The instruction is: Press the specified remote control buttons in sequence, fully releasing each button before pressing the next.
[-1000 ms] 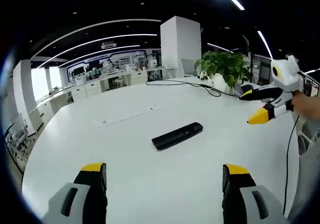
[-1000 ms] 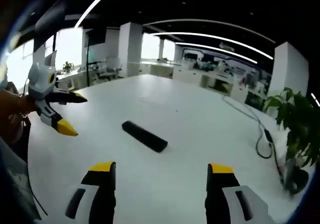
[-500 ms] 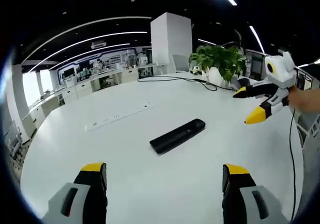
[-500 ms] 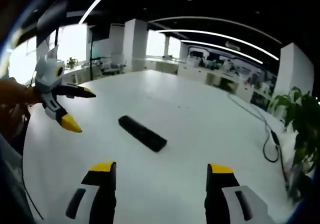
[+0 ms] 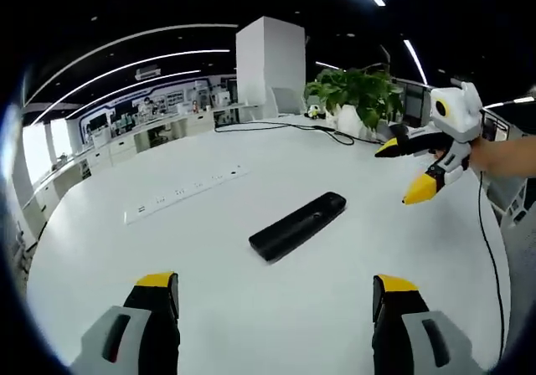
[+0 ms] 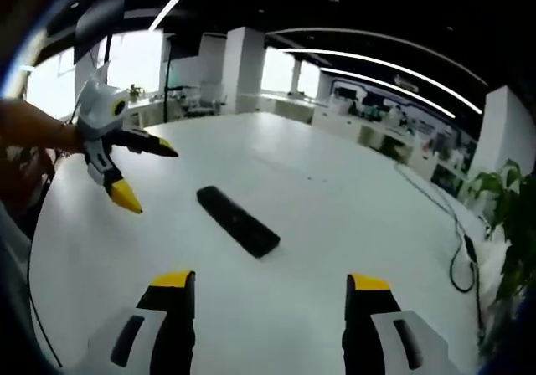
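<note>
Two gripper-mounted fisheye views — facing each other's side across one white table

Left gripper view: looks forward and down between its own spread jaws at a black remote lying near on the table, with a potted plant beyond; the right gripper enters from the right. Right gripper view: looks at the same remote from the opposite side, the left gripper entering from the left — remote and tabletop are shared.
</note>
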`<state>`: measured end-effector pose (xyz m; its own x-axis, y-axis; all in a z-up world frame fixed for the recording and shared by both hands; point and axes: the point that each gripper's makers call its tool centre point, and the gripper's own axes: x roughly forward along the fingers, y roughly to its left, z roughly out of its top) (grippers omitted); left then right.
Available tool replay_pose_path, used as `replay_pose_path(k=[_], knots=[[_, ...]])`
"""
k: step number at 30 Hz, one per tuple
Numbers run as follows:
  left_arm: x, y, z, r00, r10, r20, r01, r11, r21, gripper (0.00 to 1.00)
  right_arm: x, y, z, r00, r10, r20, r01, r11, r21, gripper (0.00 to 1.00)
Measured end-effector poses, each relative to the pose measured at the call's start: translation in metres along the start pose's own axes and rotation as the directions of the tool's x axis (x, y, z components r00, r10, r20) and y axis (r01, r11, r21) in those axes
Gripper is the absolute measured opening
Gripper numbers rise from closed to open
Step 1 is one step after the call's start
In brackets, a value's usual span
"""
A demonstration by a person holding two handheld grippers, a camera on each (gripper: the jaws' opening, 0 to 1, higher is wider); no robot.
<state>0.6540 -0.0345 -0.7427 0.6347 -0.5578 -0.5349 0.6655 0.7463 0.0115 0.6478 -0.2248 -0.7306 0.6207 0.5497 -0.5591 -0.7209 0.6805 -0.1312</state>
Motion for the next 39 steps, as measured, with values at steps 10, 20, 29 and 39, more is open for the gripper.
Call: replay_pose_path(k=[10,20,29,39], knots=[[0.016,-0.005,-0.002,0.995,-0.096,-0.022,0.097,0.994,0.057,1.0,0.015,0.002,0.002,0.998,0.07,0.0,-0.07,0.996,-0.062,0.71],[0.027,-0.012,0.008,0.975,-0.223,-0.015,0.223,0.968,0.113,0.94,0.031,0.003,0.007,0.987,0.16,0.009,-0.159,0.983,-0.094,0.72],[0.043,-0.01,0.011,0.95,-0.309,-0.041,0.311,0.943,0.119,0.93,0.045,0.005,0.01,0.971,0.241,-0.004,-0.24,0.963,-0.125,0.7],[0.058,-0.014,0.018,0.923,-0.376,-0.079,0.383,0.913,0.142,0.89,0.058,0.007,0.011,0.953,0.3,-0.044,-0.303,0.938,-0.168,0.67]])
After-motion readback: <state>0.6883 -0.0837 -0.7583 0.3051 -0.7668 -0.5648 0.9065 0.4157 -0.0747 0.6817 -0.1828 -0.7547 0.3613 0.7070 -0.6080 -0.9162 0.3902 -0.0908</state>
